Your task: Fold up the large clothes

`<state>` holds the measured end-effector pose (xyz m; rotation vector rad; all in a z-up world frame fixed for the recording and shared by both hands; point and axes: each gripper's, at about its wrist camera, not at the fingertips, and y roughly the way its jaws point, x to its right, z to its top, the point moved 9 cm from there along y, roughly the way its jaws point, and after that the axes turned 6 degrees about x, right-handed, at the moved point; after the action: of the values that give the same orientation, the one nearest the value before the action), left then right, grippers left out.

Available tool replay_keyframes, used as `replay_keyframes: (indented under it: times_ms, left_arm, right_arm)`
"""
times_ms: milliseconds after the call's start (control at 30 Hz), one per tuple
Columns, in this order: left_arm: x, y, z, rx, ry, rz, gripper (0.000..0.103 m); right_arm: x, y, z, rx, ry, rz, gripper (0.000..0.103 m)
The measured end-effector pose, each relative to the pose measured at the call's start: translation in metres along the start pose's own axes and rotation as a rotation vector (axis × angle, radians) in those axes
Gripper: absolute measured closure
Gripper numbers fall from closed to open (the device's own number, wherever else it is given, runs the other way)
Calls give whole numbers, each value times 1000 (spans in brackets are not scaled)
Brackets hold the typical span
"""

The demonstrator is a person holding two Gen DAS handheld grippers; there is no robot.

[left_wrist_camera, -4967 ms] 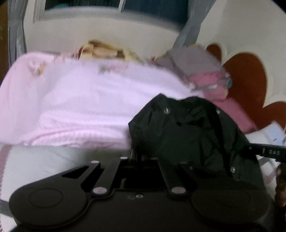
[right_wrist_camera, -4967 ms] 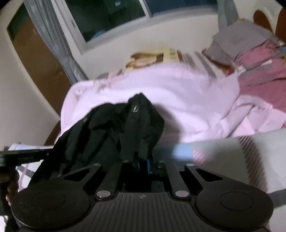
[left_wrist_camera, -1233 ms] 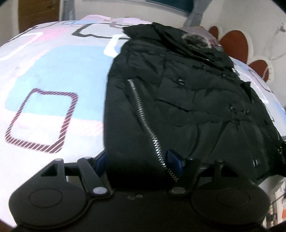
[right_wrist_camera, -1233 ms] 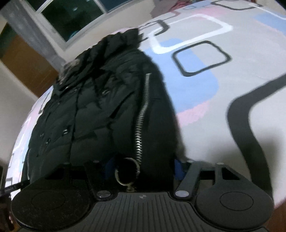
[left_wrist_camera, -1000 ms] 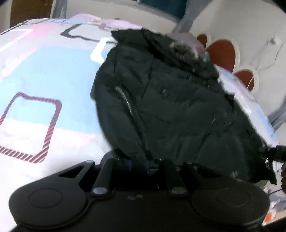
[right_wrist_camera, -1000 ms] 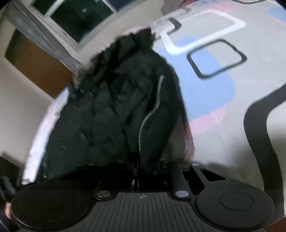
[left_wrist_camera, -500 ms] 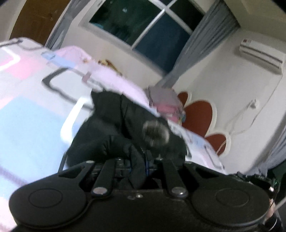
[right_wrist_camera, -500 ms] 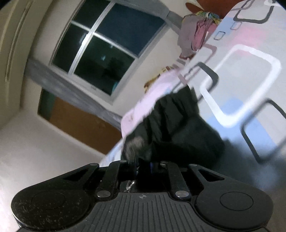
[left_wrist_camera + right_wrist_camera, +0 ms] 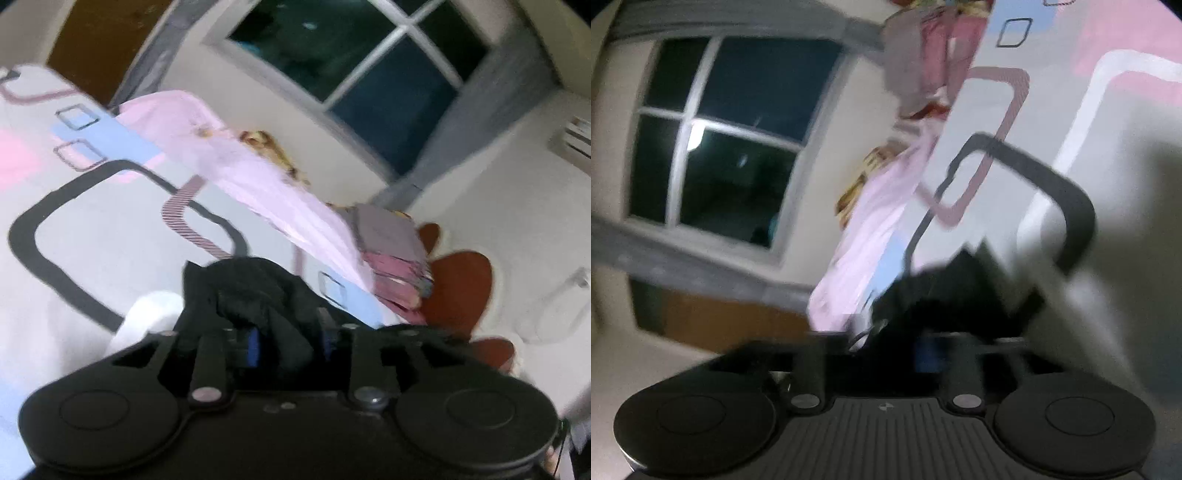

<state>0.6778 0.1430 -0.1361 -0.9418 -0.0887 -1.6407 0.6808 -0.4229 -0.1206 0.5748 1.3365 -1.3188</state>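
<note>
The black padded jacket (image 9: 258,291) lies bunched on the patterned bed cover (image 9: 74,258) right in front of my left gripper (image 9: 290,341). Its jaws are opening, and a fold of jacket still sits loosely between the blue pads (image 9: 253,347). In the blurred, tilted right wrist view the jacket (image 9: 960,291) is a dark heap just ahead of my right gripper (image 9: 916,345). That gripper's jaws are opening wide; black fabric lies near them but is not pinched. Most of the jacket is hidden behind the gripper bodies.
A pink blanket (image 9: 258,177) lies along the far side of the bed. A stack of folded grey and pink clothes (image 9: 391,251) sits by the red-brown headboard (image 9: 458,288). A dark window (image 9: 720,147) and a brown door (image 9: 99,44) are behind.
Both grippers swept forward across the bed, carrying the jacket's lower edge up over itself, so it went from spread flat to a heap. Both sets of jaws have parted; the right view has rolled.
</note>
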Motion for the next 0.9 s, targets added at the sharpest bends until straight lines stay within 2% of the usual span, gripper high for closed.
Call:
replay_keyframes:
  times_ms: [33, 67, 100, 133, 233, 300, 367, 433, 500, 567, 600, 633, 700, 733, 800, 900]
  left_arm:
    - [-4, 7, 1, -11, -15, 8, 68]
    - [-6, 13, 1, -16, -11, 15, 68]
    - [-4, 15, 4, -9, 8, 22, 69]
    - [-4, 13, 5, -5, 22, 19, 68]
    - [-3, 6, 2, 3, 79, 6, 68]
    - [2, 3, 2, 2, 127, 14, 68]
    - [5, 5, 12, 31, 105, -5, 68]
    - [-1, 8, 18, 38, 47, -19, 68]
    - [-14, 15, 22, 31, -53, -33, 68]
    - [-34, 19, 25, 31, -235, -75, 68]
    - [-46, 17, 30, 59, -299, -66, 67]
    - [-60, 9, 40, 120, -339, -24, 56]
    - [-90, -12, 61, 229, -398, 53, 42]
    - [-97, -18, 69, 243, -372, 82, 42]
    - [-93, -23, 81, 212, -176, 187, 42]
    - [-57, -9, 77, 119, 72, 179, 42]
  right_arm:
    - [-3, 5, 6, 25, -40, 6, 17]
    - [-7, 9, 7, 11, -80, 16, 17]
    - [-15, 10, 5, -5, -145, 29, 25]
    - [-23, 8, 3, -12, -228, 33, 28]
    - [-37, 5, -16, -34, -464, 3, 29]
    - [-36, 9, -27, -52, -578, -44, 29]
    - [-31, 14, -34, -58, -634, -77, 29]
    - [-30, 16, -45, -72, -621, -74, 29]
    - [-32, 25, -47, -68, -622, -80, 29]
    - [-34, 29, -46, -71, -600, -74, 29]
    - [-36, 30, -44, -69, -597, -73, 29]
    - [-37, 29, -42, -63, -598, -73, 29]
    - [-39, 26, -39, -60, -593, -75, 29]
    - [-40, 24, -39, -59, -601, -76, 29]
    - [-44, 22, -41, -53, -627, -79, 29]
    - [-45, 29, -43, -49, -636, -92, 29]
